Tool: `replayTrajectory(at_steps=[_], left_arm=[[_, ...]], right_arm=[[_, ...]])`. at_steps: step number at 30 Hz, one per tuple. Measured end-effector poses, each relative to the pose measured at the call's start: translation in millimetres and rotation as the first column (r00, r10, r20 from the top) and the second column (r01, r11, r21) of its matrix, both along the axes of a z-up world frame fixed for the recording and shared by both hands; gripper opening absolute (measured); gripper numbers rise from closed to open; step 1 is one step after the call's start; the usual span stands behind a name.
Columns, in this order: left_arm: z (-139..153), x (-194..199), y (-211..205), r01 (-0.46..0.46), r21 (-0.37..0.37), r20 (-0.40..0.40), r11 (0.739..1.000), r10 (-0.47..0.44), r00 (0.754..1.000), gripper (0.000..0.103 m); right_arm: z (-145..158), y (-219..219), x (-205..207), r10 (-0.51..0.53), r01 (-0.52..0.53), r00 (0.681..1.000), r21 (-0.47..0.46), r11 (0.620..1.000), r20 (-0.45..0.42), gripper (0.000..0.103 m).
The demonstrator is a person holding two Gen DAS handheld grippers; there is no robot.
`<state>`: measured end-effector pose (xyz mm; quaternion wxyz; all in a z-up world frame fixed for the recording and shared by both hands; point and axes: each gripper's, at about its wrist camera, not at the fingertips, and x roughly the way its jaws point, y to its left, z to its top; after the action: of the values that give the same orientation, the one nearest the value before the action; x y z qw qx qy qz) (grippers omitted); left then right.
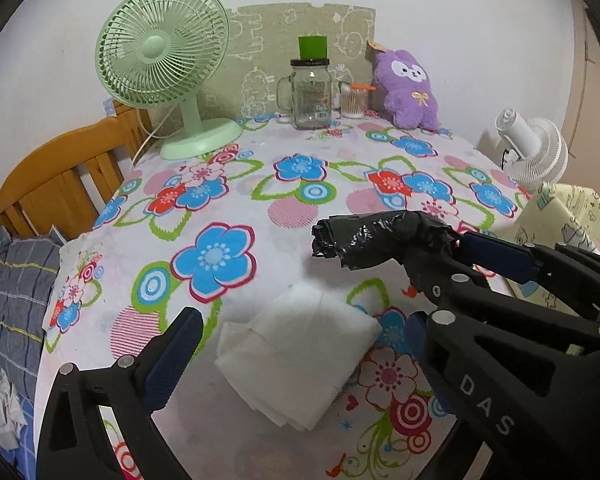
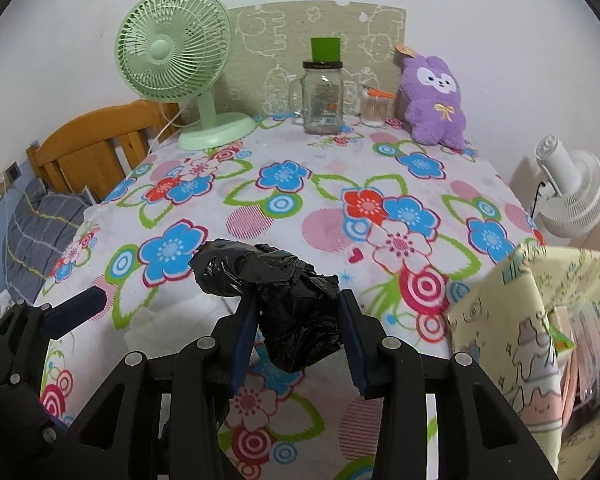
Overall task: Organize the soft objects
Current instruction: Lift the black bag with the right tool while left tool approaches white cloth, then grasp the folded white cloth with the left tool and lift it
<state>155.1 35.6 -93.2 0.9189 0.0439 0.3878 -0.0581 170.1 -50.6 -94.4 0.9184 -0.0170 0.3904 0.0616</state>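
Right hand-held gripper (image 2: 298, 322) clamps the crumpled black plastic roll (image 2: 268, 284), lifted above the floral-clothed counter (image 2: 300, 200), likely bound for the yellow fabric bin (image 2: 500, 320). Left hand-held gripper (image 1: 300, 344) gapes wide, empty, over the folded white cloth (image 1: 300, 356).

Ahead of the grippers stood two fans, one green (image 1: 162, 66) and one white (image 1: 534, 152); one glass jar (image 1: 310, 94), one purple plush (image 1: 410, 88), one black bag roll (image 2: 276, 296), one white folded stack (image 1: 296, 360).
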Motion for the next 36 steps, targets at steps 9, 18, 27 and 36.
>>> replayTrajectory(at_steps=[9,18,27,36], left_arm=[[-15,3,-4,0.013,0.034,-0.025,0.999,-0.012,1.000,0.102],[-32,14,-2,0.010,0.057,-0.055,0.998,-0.007,0.998,0.102],[-38,17,0,0.025,0.037,-0.089,0.999,-0.022,0.996,0.097],[-37,11,-4,0.050,0.036,-0.077,0.998,-0.047,0.996,0.072]], right_arm=[[-17,-7,-3,-0.031,0.032,0.999,0.002,1.000,-0.033,0.043],[-28,-10,5,-0.060,0.060,0.997,0.004,0.998,-0.058,0.043],[-34,-8,9,-0.058,0.058,0.995,0.001,0.998,-0.079,0.043],[-35,-8,7,-0.057,0.057,0.995,-0.002,0.998,-0.082,0.043]])
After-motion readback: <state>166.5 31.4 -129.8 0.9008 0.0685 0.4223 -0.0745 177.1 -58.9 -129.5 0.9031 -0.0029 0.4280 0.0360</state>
